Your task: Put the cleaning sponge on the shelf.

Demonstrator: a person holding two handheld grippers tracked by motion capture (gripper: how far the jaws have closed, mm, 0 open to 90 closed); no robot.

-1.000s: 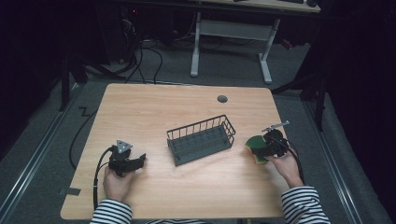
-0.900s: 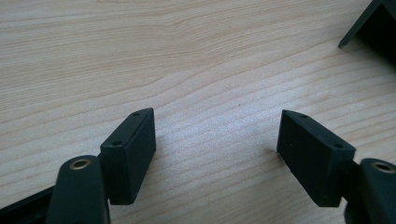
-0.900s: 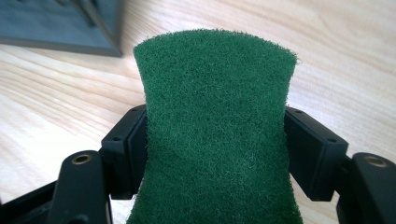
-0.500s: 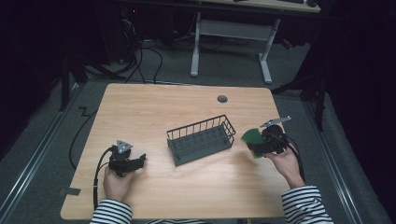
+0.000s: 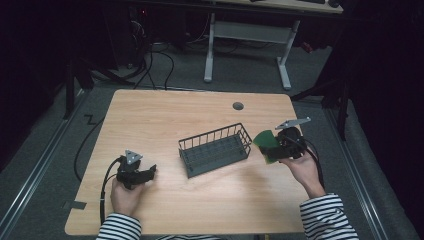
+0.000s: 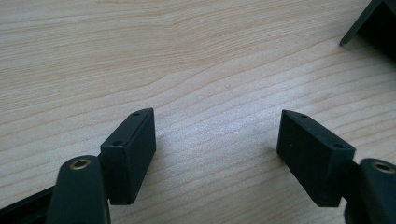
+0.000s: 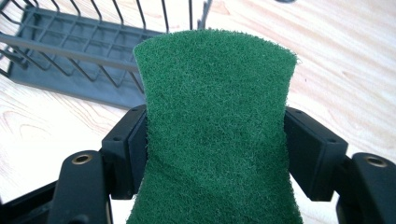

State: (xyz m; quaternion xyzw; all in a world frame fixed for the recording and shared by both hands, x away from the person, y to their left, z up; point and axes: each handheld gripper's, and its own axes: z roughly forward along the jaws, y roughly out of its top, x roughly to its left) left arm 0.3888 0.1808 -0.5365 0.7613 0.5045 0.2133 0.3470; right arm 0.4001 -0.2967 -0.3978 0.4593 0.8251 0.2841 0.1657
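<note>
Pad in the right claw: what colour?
Dark green, fuzzy scouring pad, pinched between the right claw's jaws. Shows best in the right gripper view.

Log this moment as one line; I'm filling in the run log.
left gripper: open, on table | right gripper: shut on green scouring pad, beside wire basket | basket: empty

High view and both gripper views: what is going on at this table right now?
A person in striped sleeves holds a gripper in each hand at a wooden table. The right gripper is clamped on a green scouring pad and holds it off the table, just right of a dark wire basket near the middle. The pad bows between the jaws and is not in the basket. The left gripper rests low over bare wood with its jaws apart and nothing between them.
</note>
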